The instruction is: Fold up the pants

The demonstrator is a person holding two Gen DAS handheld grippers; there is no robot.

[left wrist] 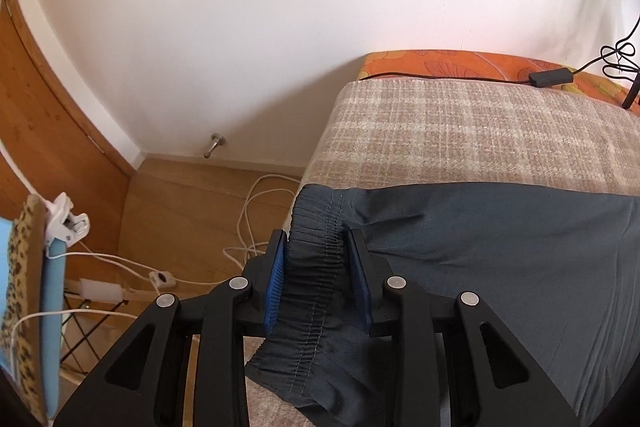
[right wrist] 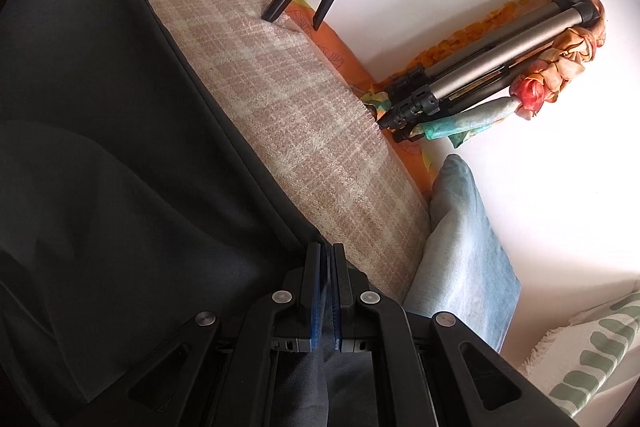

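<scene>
The pants point(left wrist: 500, 247) are a dark slate-blue, thin and matte, spread over a beige plaid blanket point(left wrist: 460, 135) that covers a bed with an orange flowered sheet point(left wrist: 440, 65) showing along its far edge. In the left wrist view they fill the lower right of the frame, mostly smooth with a few shallow creases fanning out from the waist. The gathered elastic waistband point(left wrist: 316, 267), ribbed with rows of stitching, runs from the middle of the frame down to the lower centre, where its end folds over (a loose flap hanging past the bed's edge).

The left gripper point(left wrist: 316, 247) stands partly open with the bunched waistband lying between its blue pads point(left wrist: 276, 279); whether the pads actually press on it I cannot tell.

In the right wrist view the pants point(right wrist: 120, 147) cover the whole left half, darker here, one layer overlapping another with a soft curved edge. Their straight hemmed side runs diagonally against the blanket. The right gripper point(right wrist: 327, 251), bottom centre, is almost closed, pinching a thin fold of the fabric at that side edge.

A folded tripod point(right wrist: 492, 67) lies at upper right.
</scene>
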